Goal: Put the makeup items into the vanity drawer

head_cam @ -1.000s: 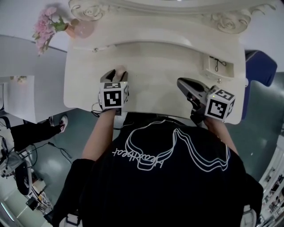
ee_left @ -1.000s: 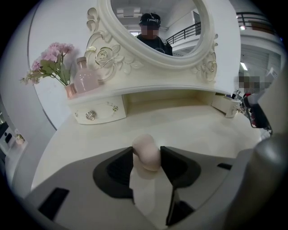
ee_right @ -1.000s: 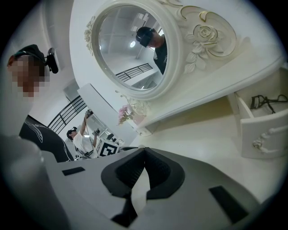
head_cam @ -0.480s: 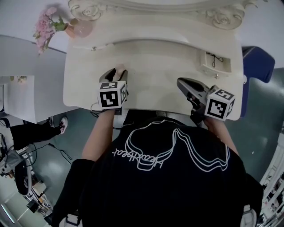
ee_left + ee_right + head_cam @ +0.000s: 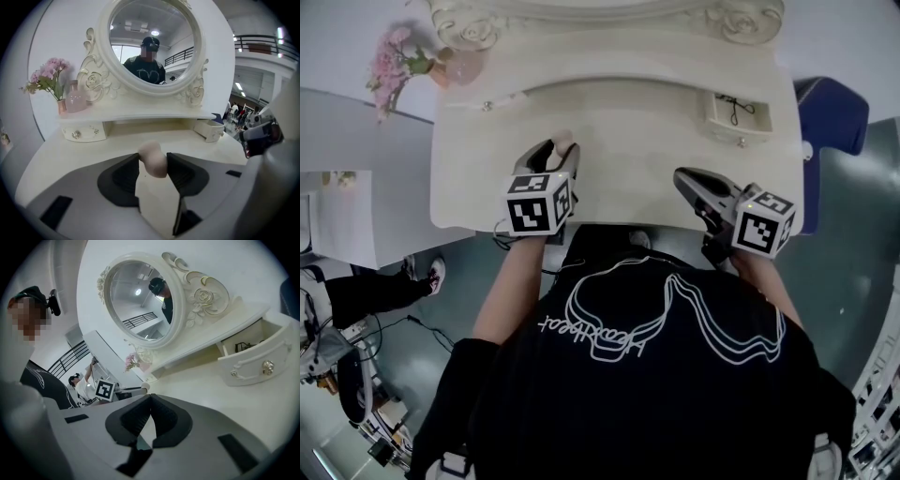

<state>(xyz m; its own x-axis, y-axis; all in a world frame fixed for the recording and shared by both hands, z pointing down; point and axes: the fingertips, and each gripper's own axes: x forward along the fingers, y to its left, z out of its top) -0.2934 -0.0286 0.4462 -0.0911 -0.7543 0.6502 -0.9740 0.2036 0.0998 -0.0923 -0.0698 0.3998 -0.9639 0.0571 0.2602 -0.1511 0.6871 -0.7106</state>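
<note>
Leftward, pink flowers [image 5: 394,58] sit beside the mirror [image 5: 150,42]; the drawer [image 5: 741,133] stands open.

Pale pink sponge [image 5: 152,158]; cream vanity [image 5: 619,141] (gold-touched rose carvings [image 5: 205,296]); pink flowers [image 5: 394,42].

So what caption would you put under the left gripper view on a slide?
Left claw gripping a pink sponge, facing the oval mirror, with flowers at left.

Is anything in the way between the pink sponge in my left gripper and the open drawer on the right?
Nothing visible. The cream vanity top between the pink egg-shaped makeup sponge, held in the left gripper, and the open cream drawer is bare; the shut right gripper hovers nearer the front edge.
</note>
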